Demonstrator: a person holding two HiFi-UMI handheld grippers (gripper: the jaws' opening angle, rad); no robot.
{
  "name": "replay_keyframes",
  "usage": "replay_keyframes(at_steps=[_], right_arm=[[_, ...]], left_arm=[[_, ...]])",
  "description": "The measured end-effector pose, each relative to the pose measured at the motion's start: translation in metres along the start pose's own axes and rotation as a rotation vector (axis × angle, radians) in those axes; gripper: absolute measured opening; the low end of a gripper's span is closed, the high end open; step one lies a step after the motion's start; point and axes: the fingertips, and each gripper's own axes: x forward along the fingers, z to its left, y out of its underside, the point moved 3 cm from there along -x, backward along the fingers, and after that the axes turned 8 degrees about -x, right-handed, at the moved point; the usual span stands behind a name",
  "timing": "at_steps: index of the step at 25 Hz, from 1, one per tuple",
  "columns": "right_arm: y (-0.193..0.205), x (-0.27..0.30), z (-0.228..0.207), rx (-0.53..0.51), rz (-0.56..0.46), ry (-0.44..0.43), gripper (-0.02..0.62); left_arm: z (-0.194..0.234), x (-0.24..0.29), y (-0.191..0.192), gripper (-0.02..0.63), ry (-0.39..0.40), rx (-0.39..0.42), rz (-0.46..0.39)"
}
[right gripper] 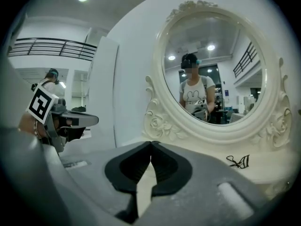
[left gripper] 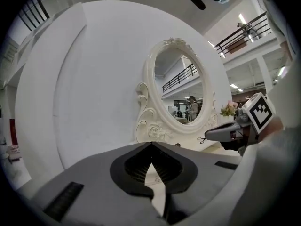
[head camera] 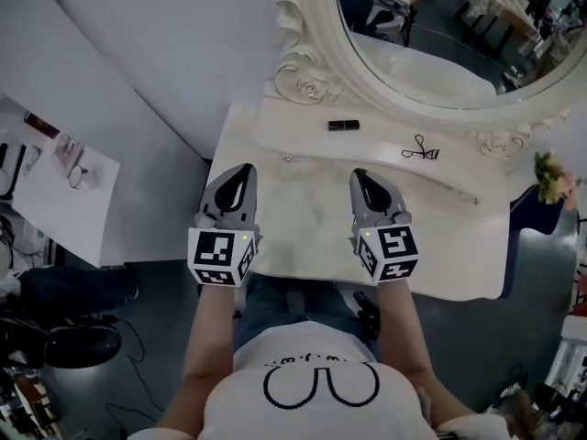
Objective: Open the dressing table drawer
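Observation:
The white dressing table [head camera: 303,223] stands against the wall under its oval mirror [head camera: 440,35]. Along the front of its raised back shelf I see two small knobs, one at the left [head camera: 287,159] and one at the right [head camera: 475,201]. My left gripper [head camera: 246,169] hovers over the left side of the tabletop, pointing at the shelf, shut and holding nothing. Beside it my right gripper [head camera: 359,174] hangs over the middle, also shut and holding nothing. In the left gripper view the fingertips [left gripper: 151,143] meet; in the right gripper view the fingertips [right gripper: 150,142] meet too.
A small black case [head camera: 343,125] and a black eyelash curler [head camera: 421,151] lie on the raised shelf. Pink flowers [head camera: 555,180] stand at the table's right end. A white board with papers [head camera: 64,186] is at the left. The person stands at the table's front edge.

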Motion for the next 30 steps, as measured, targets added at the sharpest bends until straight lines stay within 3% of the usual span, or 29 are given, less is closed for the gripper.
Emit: replay_keyframes(at_steps=[5, 12, 16, 17, 19, 20, 30], right_arm=[[-0.004, 0.009, 0.004, 0.054, 0.015, 0.162, 0.002], [-0.002, 0.018, 0.038, 0.06, 0.054, 0.272, 0.003], [0.01, 0.022, 0.053, 0.084, 0.088, 0.283, 0.028], [0.013, 0.024, 0.057, 0.098, 0.097, 0.277, 0.058], [0.021, 0.032, 0.066, 0.13, 0.113, 0.262, 0.18], [0.024, 0.038, 0.071, 0.138, 0.123, 0.257, 0.201], [0.07, 0.12, 0.101, 0.146, 0.245, 0.255, 0.2]], left_arm=[[0.026, 0.017, -0.001, -0.002, 0.134, 0.019, 0.036], [0.045, 0.034, 0.006, -0.002, 0.289, 0.018, 0.065], [0.053, 0.039, 0.016, -0.002, 0.34, 0.01, 0.082], [0.055, 0.04, 0.018, -0.002, 0.349, 0.008, 0.086], [0.06, 0.043, 0.022, -0.002, 0.363, 0.002, 0.091], [0.062, 0.044, 0.023, -0.002, 0.368, -0.001, 0.093], [0.08, 0.056, 0.037, -0.002, 0.418, 0.008, 0.12]])
